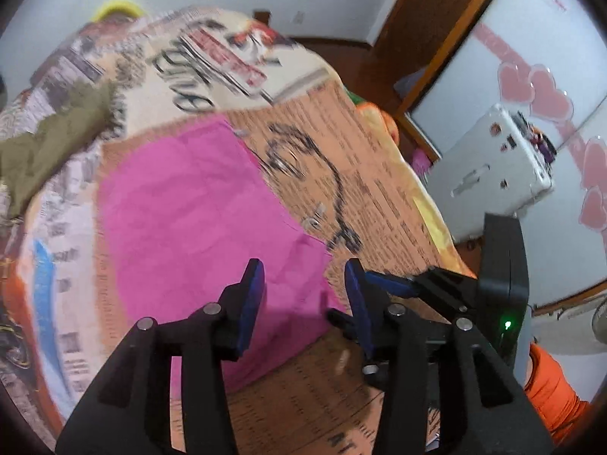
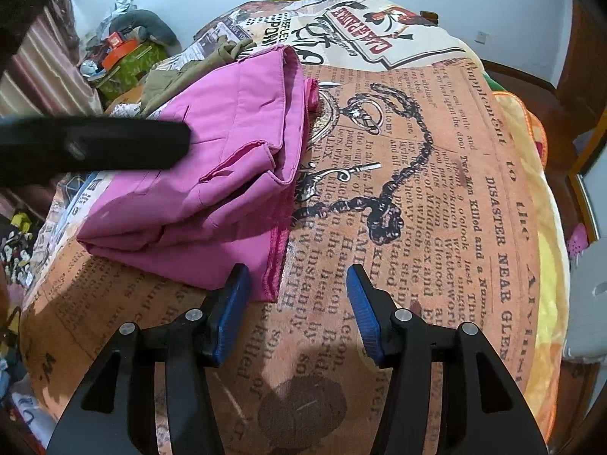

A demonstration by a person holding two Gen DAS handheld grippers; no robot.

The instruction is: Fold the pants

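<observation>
both grippers (image 2: 297, 303) hover, fingers (image 2: 231, 303) apart

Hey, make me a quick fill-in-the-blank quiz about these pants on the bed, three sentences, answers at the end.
1. The pants are colored ____.
2. The right gripper has its fingers ____, holding nothing.
3. The pants lie on a blanket printed like an old ____.

Answers: pink; open; newspaper

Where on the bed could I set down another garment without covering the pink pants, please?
The newspaper-print blanket lies bare right of the pink pants, out to the yellow edge, and in front of them by the right gripper. It is crowded behind the pants, where olive clothing lies. Both grippers, including the left gripper, are open.
</observation>
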